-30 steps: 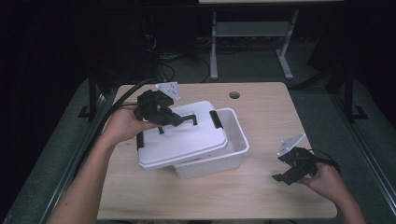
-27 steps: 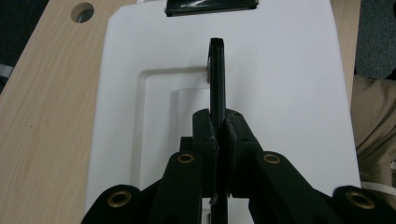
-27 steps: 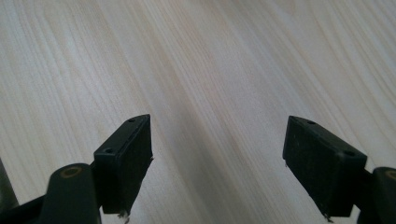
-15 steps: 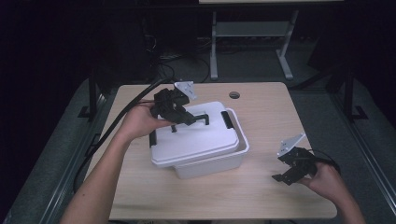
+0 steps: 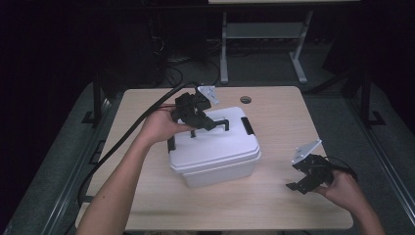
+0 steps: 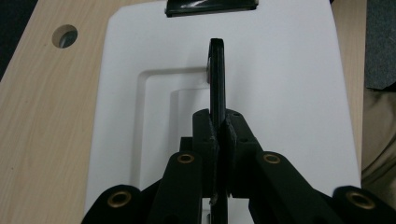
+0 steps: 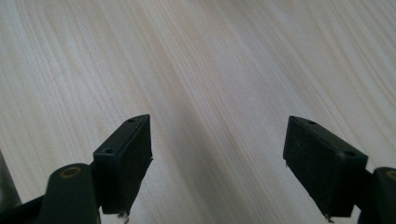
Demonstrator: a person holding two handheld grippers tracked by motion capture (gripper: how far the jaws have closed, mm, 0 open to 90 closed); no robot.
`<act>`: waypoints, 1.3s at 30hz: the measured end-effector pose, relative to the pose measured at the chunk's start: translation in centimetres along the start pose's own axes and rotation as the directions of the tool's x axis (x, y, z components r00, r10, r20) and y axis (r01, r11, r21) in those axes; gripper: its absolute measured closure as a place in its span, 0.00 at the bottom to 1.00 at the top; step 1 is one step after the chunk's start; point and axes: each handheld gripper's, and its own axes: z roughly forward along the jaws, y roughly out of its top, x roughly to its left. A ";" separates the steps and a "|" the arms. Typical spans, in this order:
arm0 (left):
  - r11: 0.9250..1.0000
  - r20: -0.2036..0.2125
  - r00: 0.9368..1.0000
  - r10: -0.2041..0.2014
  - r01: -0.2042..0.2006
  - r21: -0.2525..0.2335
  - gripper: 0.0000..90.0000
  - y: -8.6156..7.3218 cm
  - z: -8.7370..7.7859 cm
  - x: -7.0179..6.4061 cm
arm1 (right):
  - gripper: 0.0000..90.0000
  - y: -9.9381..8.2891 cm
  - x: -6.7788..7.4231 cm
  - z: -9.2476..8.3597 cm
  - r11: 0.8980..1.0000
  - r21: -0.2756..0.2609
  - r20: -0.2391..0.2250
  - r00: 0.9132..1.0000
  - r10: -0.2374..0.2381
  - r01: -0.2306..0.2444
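My left claw (image 5: 208, 122) is clamped tight on the black carry handle (image 6: 217, 84) of the white lid (image 5: 215, 139), both pads (image 6: 208, 144) squeezing the thin bar from either side. Along my jaws, the handle stands up edge-on out of its recess, with a black latch (image 6: 211, 7) at the lid's far end. The lid sits on the white storage box (image 5: 220, 171), which stands about mid-desk, a little toward the left edge. From above, my hand is over the lid's back left part, the cable (image 5: 122, 137) trailing off the desk's left edge. Beyond the box, near the far edge, there's the round cable hole (image 5: 245, 99) in the desk (image 5: 284, 127).

My right claw (image 5: 301, 182) hangs spread wide, pinching nothing, bare woodgrain between the jaws. It's low over the desk near the front right corner, well apart from the box.
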 end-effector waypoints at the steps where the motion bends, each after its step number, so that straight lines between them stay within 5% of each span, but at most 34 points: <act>1: 1.000 -0.003 1.000 0.002 -0.002 0.007 0.94 0.0 0.1 0.0 | 0.26 0.0 0.0 0.0 1.000 -0.001 -0.003 1.000 0.002 -0.002; 39: 0.999 0.030 1.000 0.003 -0.004 0.039 0.92 0.3 3.1 0.2 | 0.26 0.4 0.2 0.5 1.000 0.002 -0.006 1.000 -0.007 0.007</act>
